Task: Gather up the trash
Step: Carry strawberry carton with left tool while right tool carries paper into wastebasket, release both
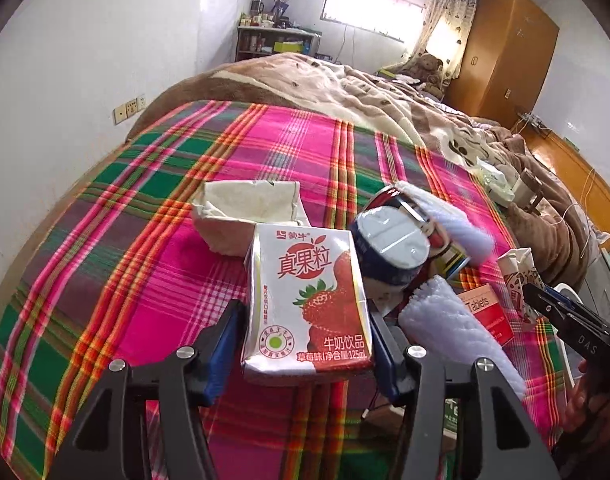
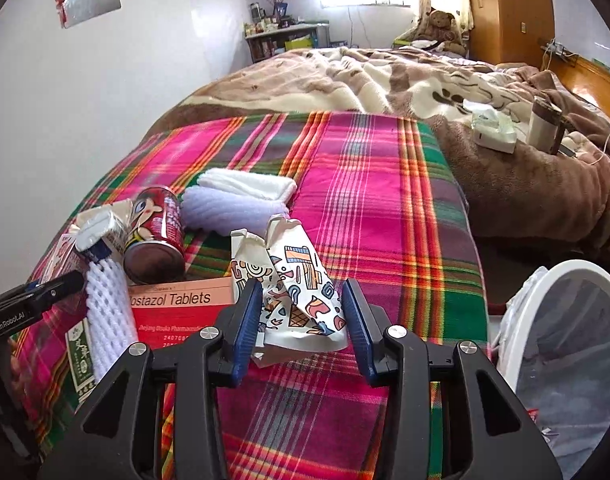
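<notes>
A strawberry milk carton stands between the fingers of my left gripper, which close against its sides; the carton's base looks slightly off the plaid bedsheet. My right gripper is open around a crumpled patterned paper wrapper lying on the sheet. Trash lies beside it: a red can, a red tablets box, white foam netting and a blue-and-white carton. A cream tissue pack lies behind the milk carton.
A white trash bin with a liner stands at the bed's right edge. A brown blanket covers the far bed, with a tissue box and a cup on it. A folded white cloth lies on the sheet.
</notes>
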`<state>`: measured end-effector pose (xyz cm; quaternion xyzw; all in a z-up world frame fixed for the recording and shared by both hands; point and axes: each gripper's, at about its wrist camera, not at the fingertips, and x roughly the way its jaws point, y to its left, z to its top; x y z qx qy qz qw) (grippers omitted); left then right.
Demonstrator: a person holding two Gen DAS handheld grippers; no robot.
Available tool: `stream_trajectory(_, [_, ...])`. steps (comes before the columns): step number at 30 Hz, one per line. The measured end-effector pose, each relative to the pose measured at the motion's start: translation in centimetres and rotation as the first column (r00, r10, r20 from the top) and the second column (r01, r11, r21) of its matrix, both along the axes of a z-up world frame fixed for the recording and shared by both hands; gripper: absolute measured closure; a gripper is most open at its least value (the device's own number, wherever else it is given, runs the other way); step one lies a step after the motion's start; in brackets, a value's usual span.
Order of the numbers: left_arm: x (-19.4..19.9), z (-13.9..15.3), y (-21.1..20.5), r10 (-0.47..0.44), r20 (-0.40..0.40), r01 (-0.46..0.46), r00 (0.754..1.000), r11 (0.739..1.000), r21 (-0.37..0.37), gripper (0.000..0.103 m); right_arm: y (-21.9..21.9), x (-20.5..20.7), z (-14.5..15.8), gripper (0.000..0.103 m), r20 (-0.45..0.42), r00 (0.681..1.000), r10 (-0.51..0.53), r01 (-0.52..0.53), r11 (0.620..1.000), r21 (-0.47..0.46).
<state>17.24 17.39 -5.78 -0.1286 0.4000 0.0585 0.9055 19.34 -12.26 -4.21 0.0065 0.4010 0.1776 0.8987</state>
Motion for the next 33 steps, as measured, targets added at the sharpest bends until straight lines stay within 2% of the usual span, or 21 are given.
stream_trajectory(16, [-3.9, 5.3, -3.9, -0.088, 0.122, 0.084, 0.989, 0.996, 0.036, 0.045, -2.3, -2.8, 3.6, 0.060, 0.081, 0.996, -0.042, 0.038, 0.998, 0.058])
stream_trajectory(24, [-5.1, 8.0, -8.4, -0.188, 0.188, 0.178, 0.964, 0.981, 0.072, 0.045, -4.6, -5.0, 5.4, 0.060, 0.135, 0.987, -0.086, 0.075, 0.994, 0.085])
stream_trajectory(33, [-5.7, 9.2, -13.8, -0.296, 0.216, 0.285, 0.930, 0.955, 0.081, 0.045, -8.1, -7.3, 6.9, 0.060, 0.184, 0.970, -0.161, 0.145, 0.985, 0.099])
